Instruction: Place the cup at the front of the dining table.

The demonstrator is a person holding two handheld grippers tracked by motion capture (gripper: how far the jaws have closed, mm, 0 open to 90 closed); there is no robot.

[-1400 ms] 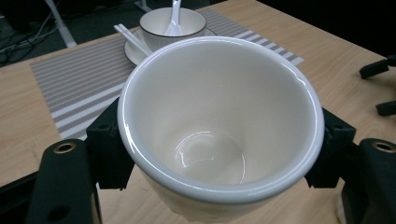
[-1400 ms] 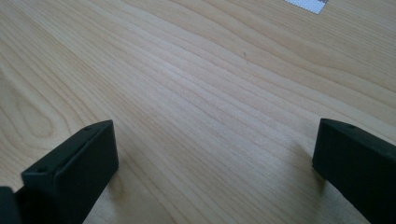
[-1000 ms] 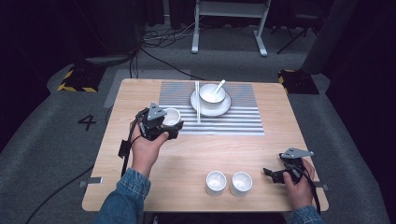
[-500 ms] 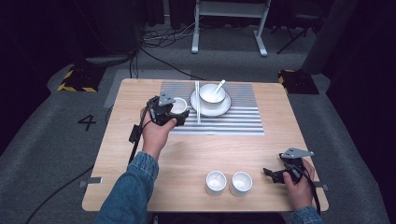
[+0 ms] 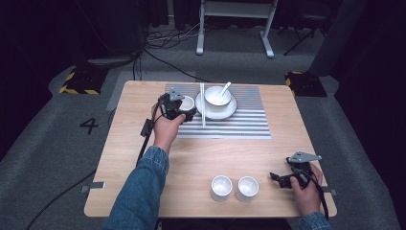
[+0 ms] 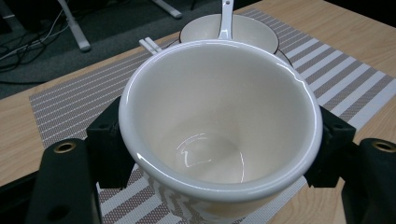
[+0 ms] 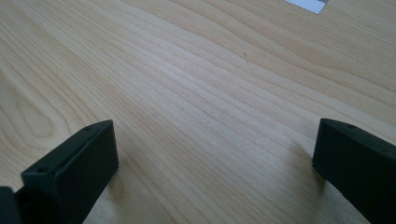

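Left gripper [image 5: 184,109], jaws clamped either side of a white cup [image 5: 186,103], now has that cup over the near-left part of the striped placemat [image 5: 239,125], just beside the plate [image 5: 229,111] that carries the bowl [image 5: 218,96] and spoon [image 5: 224,88]. In the left gripper view the cup [image 6: 219,121] sits upright and empty between the jaws, its base low over the placemat [image 6: 74,98]; whether it touches I cannot tell. Compared with the earlier frames, the hand has carried the cup forward from the placemat's left edge to a spot next to the chopsticks [image 5: 202,103], which lie between cup and plate. I judge the carry is nearly done and setting down and letting go is what remains.

Nearer than the placemat, the right gripper [image 5: 282,179] rests low with jaws spread wide over bare table [image 7: 196,93], unchanged from before. Two more cups [image 5: 234,188] wait to its left at the table's near edge, probably due to follow
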